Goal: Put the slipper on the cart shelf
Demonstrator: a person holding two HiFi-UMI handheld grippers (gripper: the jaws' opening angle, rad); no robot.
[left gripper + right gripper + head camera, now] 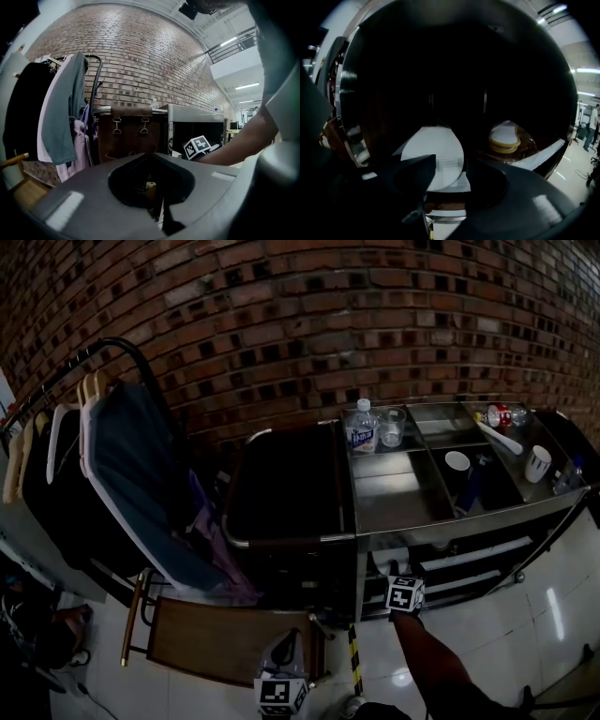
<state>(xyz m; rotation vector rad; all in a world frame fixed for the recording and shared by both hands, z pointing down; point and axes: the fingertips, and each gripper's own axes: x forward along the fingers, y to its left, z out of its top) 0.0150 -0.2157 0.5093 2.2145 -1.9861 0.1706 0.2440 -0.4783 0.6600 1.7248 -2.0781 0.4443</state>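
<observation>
A white slipper [435, 149] lies flat on the dark lower shelf [441, 557] of the steel cart [394, 495]. My right gripper [451, 164] reaches into that shelf with its jaws open, one on either side of the slipper's near end, and the pads stand off it. In the head view only its marker cube [404, 593] and the person's sleeve show at the shelf's mouth. My left gripper [281, 682] hangs low by the floor, left of the right one, and faces the cart [197, 116]. Its jaws are lost in a dark hollow.
Another pale slipper with a yellow sole [505, 139] sits deeper on the shelf at the right. The cart top carries a bottle [361, 427], a glass [392, 426] and cups [537, 463]. A clothes rack [122, 474] stands left, with a brown bag [130, 136] beside the cart.
</observation>
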